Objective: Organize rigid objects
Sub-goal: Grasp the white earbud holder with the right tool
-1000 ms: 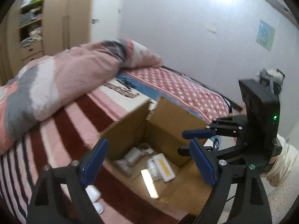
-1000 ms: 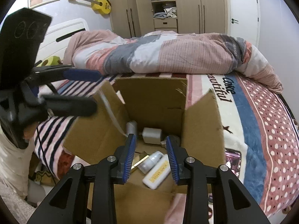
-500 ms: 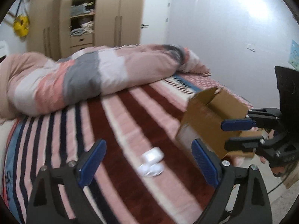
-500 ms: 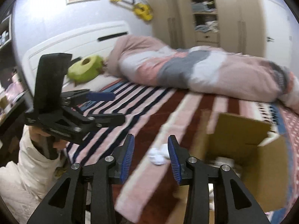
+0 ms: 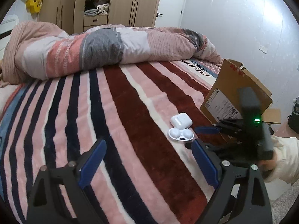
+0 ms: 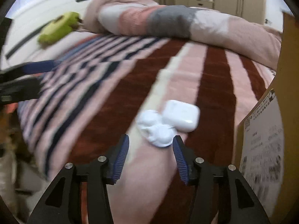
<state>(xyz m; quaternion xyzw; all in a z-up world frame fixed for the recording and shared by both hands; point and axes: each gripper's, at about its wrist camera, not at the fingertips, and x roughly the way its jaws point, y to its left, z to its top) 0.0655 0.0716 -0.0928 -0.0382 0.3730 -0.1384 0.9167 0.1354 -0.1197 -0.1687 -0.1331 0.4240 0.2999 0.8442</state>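
Two small white things lie touching each other on the striped blanket (image 5: 130, 130): a rounded earbud case (image 5: 181, 121) and, just in front of it, a flat twin-lobed white case (image 5: 180, 134), both near the bed's edge and just beside a cardboard box (image 5: 233, 93). From the right wrist view the earbud case (image 6: 180, 115) and the twin-lobed case (image 6: 156, 128) sit directly ahead of the right gripper (image 6: 151, 156), whose blue-padded tongs stand apart with nothing between them, the lobed case just beyond their tips. The left gripper (image 5: 149, 165) hangs over the dark red and pink stripes, its tongs spread wide and empty. The box's side stands at the right of that view (image 6: 261, 140), close to the cases, and it carries a white shipping label (image 5: 222, 106) whose print is too small and blurred to read. A rolled pink, grey and white quilt (image 5: 104, 46) lies across the bed behind; printed lettering on the sheet (image 5: 200, 68) beyond it is cut off and not legible. A green plush toy (image 6: 58, 28) rests near the headboard, blurred. A wooden wardrobe (image 5: 119, 1) and a yellow ukulele (image 5: 34, 0) stand at the back wall.
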